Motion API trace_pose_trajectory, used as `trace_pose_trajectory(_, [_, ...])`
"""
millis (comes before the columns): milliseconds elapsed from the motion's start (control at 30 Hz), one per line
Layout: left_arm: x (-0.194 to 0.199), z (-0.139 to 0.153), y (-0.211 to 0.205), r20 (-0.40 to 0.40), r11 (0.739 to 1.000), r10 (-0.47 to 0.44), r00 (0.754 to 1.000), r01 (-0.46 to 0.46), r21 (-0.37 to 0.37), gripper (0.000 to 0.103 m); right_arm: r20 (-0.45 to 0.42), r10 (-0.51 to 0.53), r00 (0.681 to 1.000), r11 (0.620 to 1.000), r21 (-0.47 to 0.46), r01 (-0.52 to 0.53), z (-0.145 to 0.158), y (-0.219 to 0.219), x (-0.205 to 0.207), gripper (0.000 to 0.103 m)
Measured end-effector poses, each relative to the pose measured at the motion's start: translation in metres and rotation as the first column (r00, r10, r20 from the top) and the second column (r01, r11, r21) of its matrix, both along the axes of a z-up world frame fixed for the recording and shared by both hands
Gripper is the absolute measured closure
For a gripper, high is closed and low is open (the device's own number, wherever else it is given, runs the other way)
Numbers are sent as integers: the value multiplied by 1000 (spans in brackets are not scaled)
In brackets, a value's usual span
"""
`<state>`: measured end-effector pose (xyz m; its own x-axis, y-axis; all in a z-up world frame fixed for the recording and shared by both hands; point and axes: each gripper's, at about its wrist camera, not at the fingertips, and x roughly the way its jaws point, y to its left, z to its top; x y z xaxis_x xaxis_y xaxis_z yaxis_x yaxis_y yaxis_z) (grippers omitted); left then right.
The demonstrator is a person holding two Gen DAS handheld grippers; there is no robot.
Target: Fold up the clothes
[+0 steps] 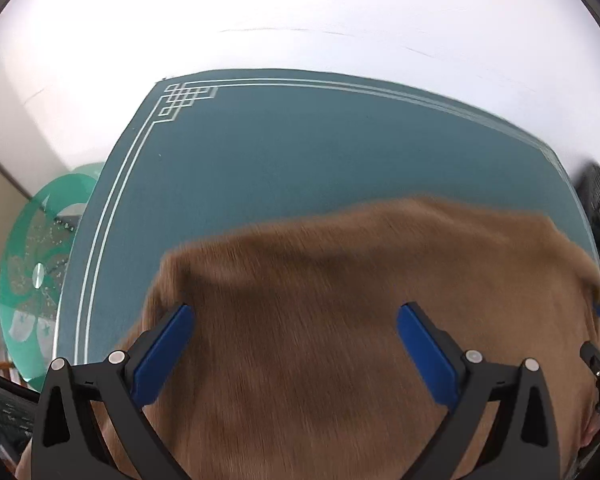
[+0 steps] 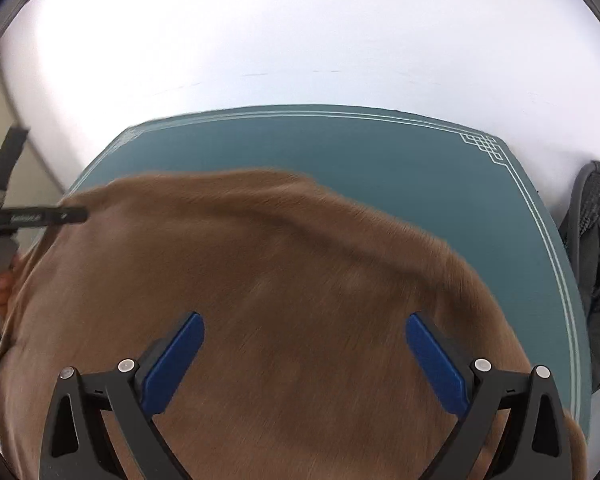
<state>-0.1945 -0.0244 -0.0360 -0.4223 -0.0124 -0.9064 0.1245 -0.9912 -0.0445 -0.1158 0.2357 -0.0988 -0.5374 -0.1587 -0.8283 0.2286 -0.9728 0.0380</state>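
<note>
Brown garment is spread on the teal mat, under both wide-open, empty grippers. Green glass disc is caught only leftside; grey shoe is seen clearly only rightside.

A home, most likely: a teal table mat with a white fretwork border fills mid-frame over a white floor, a green patterned glass disc leans at the left edge, and a shoe shows at right.
</note>
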Motion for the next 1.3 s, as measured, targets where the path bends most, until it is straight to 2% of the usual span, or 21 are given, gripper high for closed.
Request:
trace_pose_trajectory(100, [40, 5, 34, 13, 993, -113, 994, 113, -37, 1, 47, 70, 996, 998, 4, -70, 2, -16, 38, 1])
trace_pose_trajectory(233, [96, 5, 73, 10, 963, -248, 969, 248, -102, 1, 123, 149, 981, 988, 25, -153, -13, -30, 87, 1])
trace_pose_trajectory(333, [136, -1, 99, 6, 942, -307, 952, 304, -138, 1, 160, 177, 971, 979, 74, -190, -34, -31, 116, 1])
trace_pose_trajectory(367, [142, -6, 101, 9, 937, -318, 948, 316, -146, 1, 145, 186, 972, 976, 88, -199, -38, -29, 124, 0])
trace_pose_trajectory(467, [154, -25, 104, 20, 944, -299, 954, 298, -139, 1, 91, 185, 979, 979, 75, -192, -44, -23, 135, 0])
trace_pose_trajectory(500, [153, -28, 96, -4, 957, -270, 963, 268, -110, 1, 76, 183, 980, 979, 71, -188, -46, -24, 134, 0])
trace_pose_trajectory(567, [152, -30, 85, -1, 976, -215, 977, 214, -42, 1, 49, 180, 982, 981, 66, -183, -48, -24, 134, 0])
trace_pose_trajectory(633, [152, -32, 78, -30, 985, -171, 985, 170, -19, 1, 42, 177, 983, 981, 67, -180, -49, -24, 134, 0])
trace_pose_trajectory(733, [156, -33, 82, -79, 988, -150, 986, 146, -51, 0, 30, 180, 983, 981, 61, -182, -50, -23, 134, 0])
trace_pose_trajectory(867, [162, -35, 81, -138, 991, -133, 982, 126, -54, 0, 27, 139, 990, 988, 60, -141, -39, -19, 150, 0])
trace_pose_trajectory(1000, [162, -34, 80, -145, 991, -131, 981, 125, -51, 0, -27, 117, 993, 992, -32, -118, -21, 6, 192, 0])
trace_pose_trajectory(1067, [162, -35, 79, -147, 991, -131, 980, 125, -51, 0, -71, 74, 995, 992, -96, -80, -10, 31, 217, 0])
trace_pose_trajectory(1133, [158, -40, 72, -148, 991, -132, 980, 126, -50, 0, -106, -17, 994, 983, -182, -3, 0, 68, 242, 0])
trace_pose_trajectory(1233, [164, -38, 79, -149, 991, -131, 980, 125, -51, 0, -131, -216, 968, 931, -327, 163, 12, 141, 280, 0])
trace_pose_trajectory(1300, [165, -37, 80, -149, 991, -131, 980, 125, -51, 0, -127, -357, 925, 880, -379, 287, 16, 189, 304, 0])
